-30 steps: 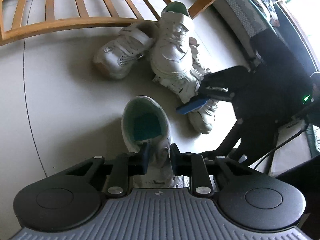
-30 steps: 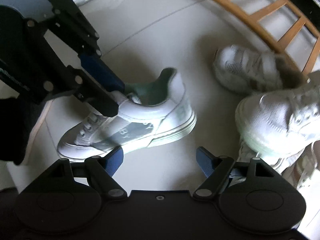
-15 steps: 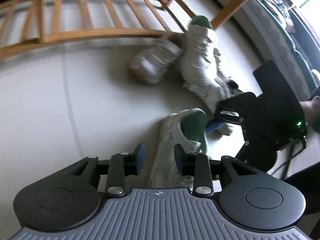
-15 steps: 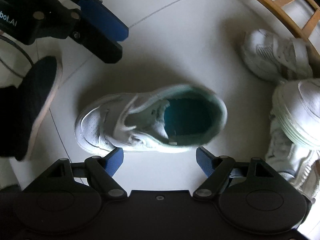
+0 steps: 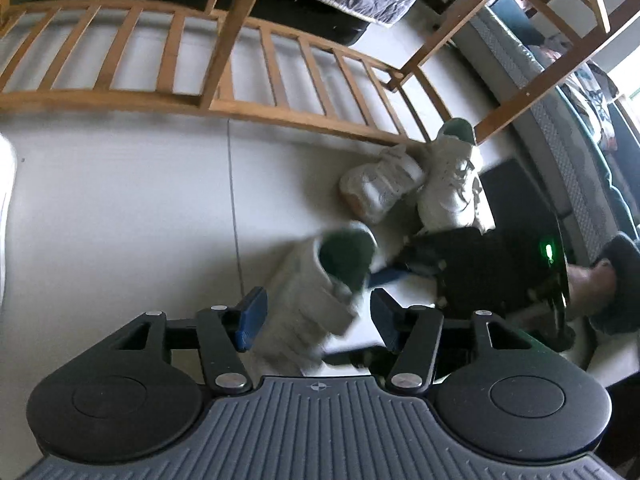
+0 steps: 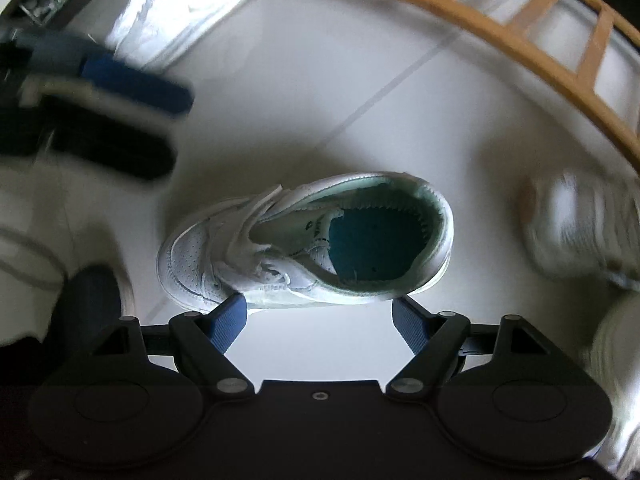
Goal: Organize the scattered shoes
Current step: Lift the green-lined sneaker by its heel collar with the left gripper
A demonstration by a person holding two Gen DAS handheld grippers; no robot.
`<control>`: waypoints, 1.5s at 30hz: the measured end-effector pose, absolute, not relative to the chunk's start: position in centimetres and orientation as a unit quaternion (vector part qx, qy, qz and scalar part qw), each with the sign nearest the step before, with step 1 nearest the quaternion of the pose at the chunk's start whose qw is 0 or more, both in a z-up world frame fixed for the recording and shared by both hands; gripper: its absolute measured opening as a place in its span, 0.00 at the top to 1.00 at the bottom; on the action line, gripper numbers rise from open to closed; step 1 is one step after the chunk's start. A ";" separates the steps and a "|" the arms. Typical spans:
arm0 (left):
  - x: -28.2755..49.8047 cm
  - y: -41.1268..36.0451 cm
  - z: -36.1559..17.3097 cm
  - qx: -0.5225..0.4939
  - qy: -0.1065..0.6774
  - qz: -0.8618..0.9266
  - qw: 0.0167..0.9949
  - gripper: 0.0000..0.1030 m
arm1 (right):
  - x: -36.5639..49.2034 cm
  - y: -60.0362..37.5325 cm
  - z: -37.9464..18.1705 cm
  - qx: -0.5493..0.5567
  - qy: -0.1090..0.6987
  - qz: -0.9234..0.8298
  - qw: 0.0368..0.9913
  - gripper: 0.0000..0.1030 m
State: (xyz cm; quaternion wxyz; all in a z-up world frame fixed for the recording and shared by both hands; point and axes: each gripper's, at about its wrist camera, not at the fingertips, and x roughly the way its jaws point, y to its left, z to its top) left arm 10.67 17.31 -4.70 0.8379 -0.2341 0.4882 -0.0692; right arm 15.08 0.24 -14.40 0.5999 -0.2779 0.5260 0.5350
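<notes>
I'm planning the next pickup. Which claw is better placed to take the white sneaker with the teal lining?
Right. The right claw hangs open just above the white sneaker, which sits upright on the floor. The left claw is opening, its pads off the sneaker.

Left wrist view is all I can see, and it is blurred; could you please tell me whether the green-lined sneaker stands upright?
Observer: Yes, the green-lined sneaker stands on its sole on the floor, opening upward.
Operator: Is the right claw holding it?
Observer: No, the right claw is open and empty; the sneaker sits just beyond its fingertips.
Operator: Is there any shoe away from the pile?
Observer: Yes, one white sneaker lies by itself at the top left of the right wrist view.
</notes>
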 end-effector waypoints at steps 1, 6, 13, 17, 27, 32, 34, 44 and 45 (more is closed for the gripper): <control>10.4 17.5 -4.9 -0.235 0.491 -0.066 0.836 0.43 | 15.1 0.8 -14.4 -0.276 0.523 0.537 0.601 0.20; 10.0 17.9 -5.8 -0.241 0.501 -0.052 0.830 0.43 | 14.1 2.0 -15.4 -0.276 0.512 0.548 0.601 0.20; 9.8 17.0 -7.2 -0.212 0.522 -0.036 0.825 0.42 | 15.9 0.0 -12.8 -0.308 0.476 0.563 0.602 0.20; 9.2 16.8 -8.0 -0.197 0.540 -0.032 0.818 0.42 | 16.7 -0.5 -12.1 -0.321 0.449 0.572 0.607 0.19; 8.4 16.7 -9.4 -0.199 0.558 -0.016 0.805 0.41 | 17.4 -0.4 -11.6 -0.355 0.367 0.625 0.590 0.17; 8.3 16.4 -10.0 -0.197 0.569 -0.015 0.798 0.41 | 17.3 -0.4 -11.2 -0.373 0.331 0.652 0.572 0.16; 8.4 16.0 -10.1 -0.189 0.570 -0.016 0.800 0.39 | 17.4 -0.2 -11.2 -0.373 0.328 0.660 0.564 0.16; 8.1 15.6 -10.0 -0.183 0.573 -0.007 0.799 0.39 | 17.2 -0.1 -11.3 -0.384 0.301 0.678 0.550 0.15; 8.1 15.6 -10.0 -0.182 0.574 -0.008 0.798 0.39 | 17.2 0.0 -11.4 -0.383 0.304 0.678 0.549 0.15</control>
